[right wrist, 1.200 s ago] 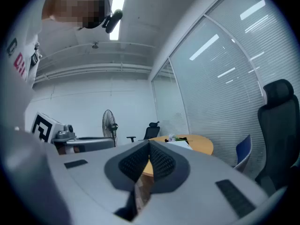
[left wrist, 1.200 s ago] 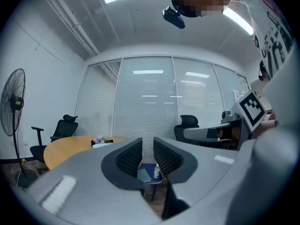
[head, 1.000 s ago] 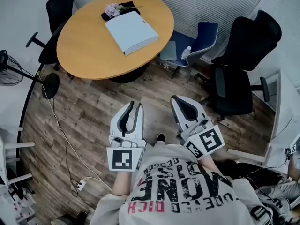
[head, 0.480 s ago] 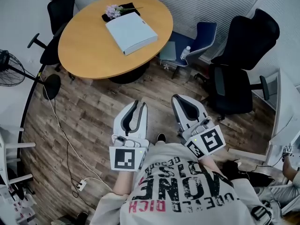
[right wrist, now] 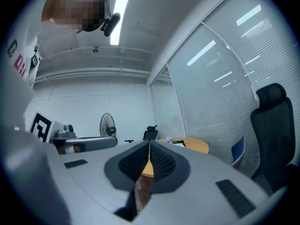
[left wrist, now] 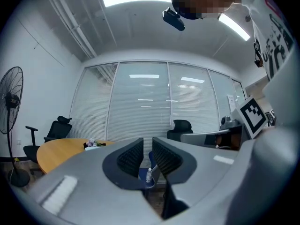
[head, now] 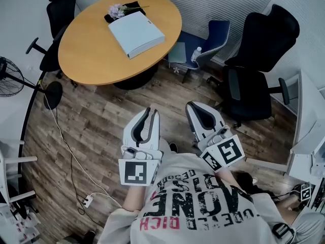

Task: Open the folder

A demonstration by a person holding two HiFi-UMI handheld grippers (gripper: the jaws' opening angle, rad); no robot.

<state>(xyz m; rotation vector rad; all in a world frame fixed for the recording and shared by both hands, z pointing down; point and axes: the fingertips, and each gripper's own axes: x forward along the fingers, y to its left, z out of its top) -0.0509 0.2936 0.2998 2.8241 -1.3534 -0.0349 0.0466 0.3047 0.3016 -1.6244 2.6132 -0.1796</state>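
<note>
Head view: the closed folder [head: 136, 33] is lying on the round table [head: 84, 60], well apart from both grippers, which are hovering level above the floor [head: 101, 117]. The left gripper [head: 151, 112] is closing on nothing, its jaws narrowly apart. The right gripper [head: 195, 107] is pressing its jaws together, empty.

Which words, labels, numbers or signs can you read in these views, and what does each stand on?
"ONE": large black letters on the T-shirt, as far as the folds allow.
"RICH": red letters on the same T-shirt.
Remaining T-shirt print: too creased to read.
Square markers: patterns only, no letters.
Folder and bottle: nothing readable.
</note>
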